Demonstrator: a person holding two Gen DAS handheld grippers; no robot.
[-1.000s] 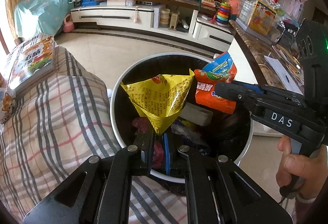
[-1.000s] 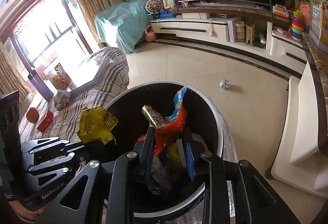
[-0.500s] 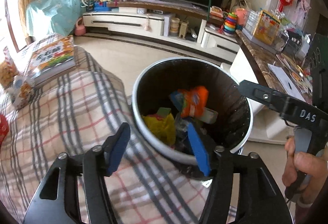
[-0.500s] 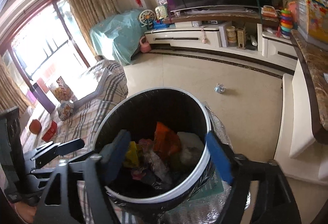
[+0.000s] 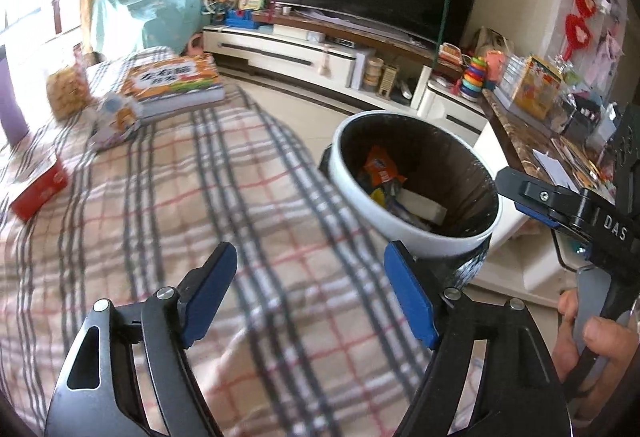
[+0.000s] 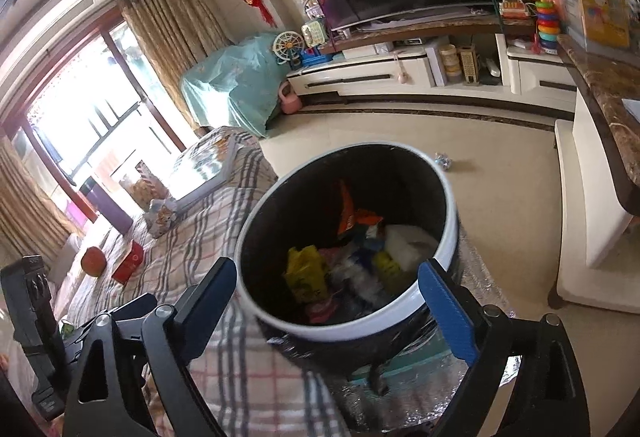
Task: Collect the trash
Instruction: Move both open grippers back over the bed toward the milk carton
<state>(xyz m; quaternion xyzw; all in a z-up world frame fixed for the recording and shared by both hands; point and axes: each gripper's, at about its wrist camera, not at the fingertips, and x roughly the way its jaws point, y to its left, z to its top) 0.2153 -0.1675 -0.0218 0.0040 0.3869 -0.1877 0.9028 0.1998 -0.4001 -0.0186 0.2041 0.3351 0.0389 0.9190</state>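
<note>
A round white-rimmed bin [image 5: 404, 227] with a black liner stands beside the plaid-covered table [image 5: 168, 205]. It also shows in the right wrist view [image 6: 344, 333]. Inside lie an orange wrapper [image 5: 380, 169], a yellow wrapper [image 6: 306, 273] and other trash. My left gripper [image 5: 310, 295] is open and empty above the plaid cloth, left of the bin. My right gripper [image 6: 336, 311] is open and empty over the bin's near rim; it also shows at the right of the left wrist view [image 5: 560, 205].
On the cloth lie a book [image 5: 172, 85], a snack bag [image 5: 68, 93], a small packet [image 5: 116, 119] and a red box [image 5: 38, 189]. A crumpled scrap [image 6: 443, 160] lies on the floor beyond the bin. A TV stand [image 6: 400, 73] and a marble counter [image 6: 608, 97] border the room.
Both grippers opened and dropped the yellow and orange wrappers into the bin. Both then drew back; the left one swung left over the cloth.
</note>
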